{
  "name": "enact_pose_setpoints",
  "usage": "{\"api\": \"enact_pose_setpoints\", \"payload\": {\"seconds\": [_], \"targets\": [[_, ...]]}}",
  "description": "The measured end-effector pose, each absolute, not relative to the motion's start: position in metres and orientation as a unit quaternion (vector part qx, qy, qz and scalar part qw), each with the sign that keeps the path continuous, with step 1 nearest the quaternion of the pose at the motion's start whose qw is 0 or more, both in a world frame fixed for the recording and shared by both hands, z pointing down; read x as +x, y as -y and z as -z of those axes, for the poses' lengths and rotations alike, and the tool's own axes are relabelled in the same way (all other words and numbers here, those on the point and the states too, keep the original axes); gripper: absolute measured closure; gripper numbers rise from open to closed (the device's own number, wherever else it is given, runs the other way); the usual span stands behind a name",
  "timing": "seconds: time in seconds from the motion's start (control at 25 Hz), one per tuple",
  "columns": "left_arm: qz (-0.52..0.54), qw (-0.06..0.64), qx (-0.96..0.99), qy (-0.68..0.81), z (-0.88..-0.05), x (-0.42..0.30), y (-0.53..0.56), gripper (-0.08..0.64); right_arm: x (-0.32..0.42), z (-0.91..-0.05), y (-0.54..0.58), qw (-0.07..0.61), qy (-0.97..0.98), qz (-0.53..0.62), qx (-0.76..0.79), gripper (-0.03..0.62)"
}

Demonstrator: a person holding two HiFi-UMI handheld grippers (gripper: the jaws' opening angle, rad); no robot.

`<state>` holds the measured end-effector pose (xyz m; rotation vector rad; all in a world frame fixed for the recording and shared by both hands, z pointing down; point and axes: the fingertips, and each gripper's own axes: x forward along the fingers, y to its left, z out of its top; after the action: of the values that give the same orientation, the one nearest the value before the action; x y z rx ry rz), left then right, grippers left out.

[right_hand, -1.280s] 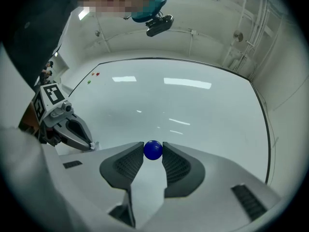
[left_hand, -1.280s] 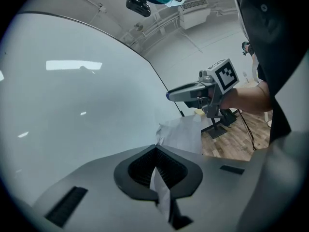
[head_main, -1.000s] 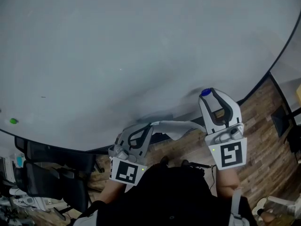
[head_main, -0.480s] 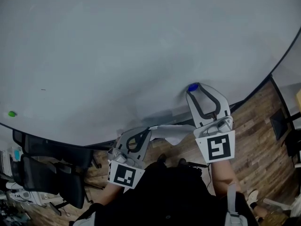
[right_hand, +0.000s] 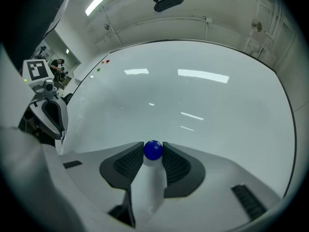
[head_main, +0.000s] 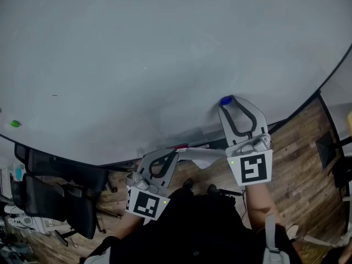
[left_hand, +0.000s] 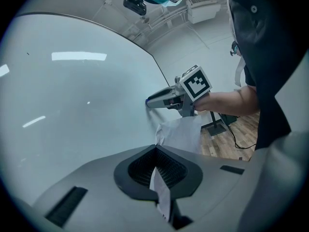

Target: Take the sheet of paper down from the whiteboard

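Left claw is clamped together on the sheet of paper, lower centre. Right claw grips a blue magnet near the whiteboard.

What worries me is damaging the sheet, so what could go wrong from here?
The left gripper pinches the sheet of paper by one thin, crumpled edge, while its far end reaches the right gripper. I cannot tell if it is free there, so a pull might tear it or slide it out. The round blue magnet sits only at the right gripper's jaw tips, at the whiteboard, so it could pop out and drop.
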<state>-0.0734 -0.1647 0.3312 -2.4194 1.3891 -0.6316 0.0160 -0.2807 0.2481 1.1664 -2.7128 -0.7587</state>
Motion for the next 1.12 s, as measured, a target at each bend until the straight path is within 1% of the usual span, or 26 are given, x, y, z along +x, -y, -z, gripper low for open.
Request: {"api": "enact_pose_setpoints", "payload": {"seconds": [0.2, 0.32, 0.36, 0.52, 0.8, 1.12], "targets": [[0.220, 0.136, -0.835, -0.485, -0.333, -0.075, 0.161, 0.549, 0.015, -0.247, 0.282, 0.041, 0.888, 0.251, 0.384, 0.463], [0.221, 0.131, -0.833, -0.490, -0.337, -0.075, 0.159, 0.549, 0.020, -0.239, 0.278, -0.024, 0.893, 0.204, 0.400, 0.463], [0.222, 0.131, -0.832, -0.491, -0.339, -0.075, 0.157, 0.549, 0.023, -0.238, 0.275, -0.032, 0.893, 0.194, 0.404, 0.463], [0.229, 0.126, -0.828, -0.496, -0.347, -0.077, 0.156, 0.550, 0.038, -0.248, 0.264, -0.019, 0.896, 0.178, 0.405, 0.463], [0.218, 0.097, -0.835, -0.496, -0.365, -0.079, 0.161, 0.549, 0.063, -0.284, 0.244, 0.006, 0.906, 0.143, 0.398, 0.463], [0.208, 0.086, -0.837, -0.499, -0.373, -0.069, 0.159, 0.549, 0.073, -0.299, 0.236, 0.022, 0.908, 0.147, 0.391, 0.466]]}}
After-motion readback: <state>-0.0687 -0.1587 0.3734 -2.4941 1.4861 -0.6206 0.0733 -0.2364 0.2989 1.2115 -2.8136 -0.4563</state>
